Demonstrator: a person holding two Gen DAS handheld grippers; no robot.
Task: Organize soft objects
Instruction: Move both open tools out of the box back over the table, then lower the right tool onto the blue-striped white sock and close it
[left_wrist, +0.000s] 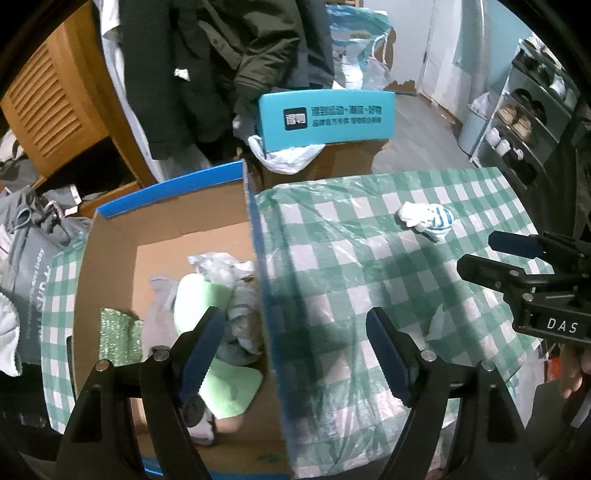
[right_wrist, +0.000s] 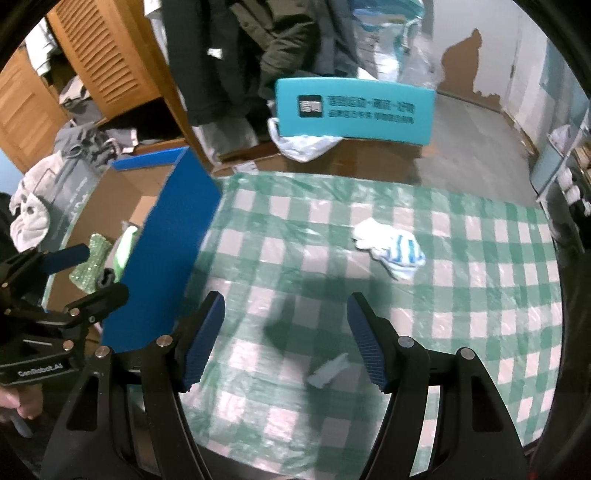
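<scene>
A blue-sided cardboard box (left_wrist: 255, 229) stands open on the checked table and holds several soft things: a pale green cloth (left_wrist: 199, 295), grey cloths and a glittery green sponge (left_wrist: 118, 336). My left gripper (left_wrist: 295, 325) is open and empty, straddling the box's right wall. A crumpled white cloth with blue stripes (left_wrist: 424, 218) (right_wrist: 391, 247) lies on the tablecloth, far right of the box. My right gripper (right_wrist: 286, 302) is open over the bare tablecloth, with nothing between its fingers. A small grey scrap (right_wrist: 328, 369) lies on the table below its fingers.
The table wears a green-and-white checked plastic cover (right_wrist: 461, 295). Behind it stand a teal chair back (right_wrist: 354, 110), hanging dark coats (left_wrist: 221, 55) and a wooden louvred cabinet (left_wrist: 48, 103). A shoe rack (left_wrist: 524, 118) is at the right. A grey bag (left_wrist: 26, 280) sits left of the box.
</scene>
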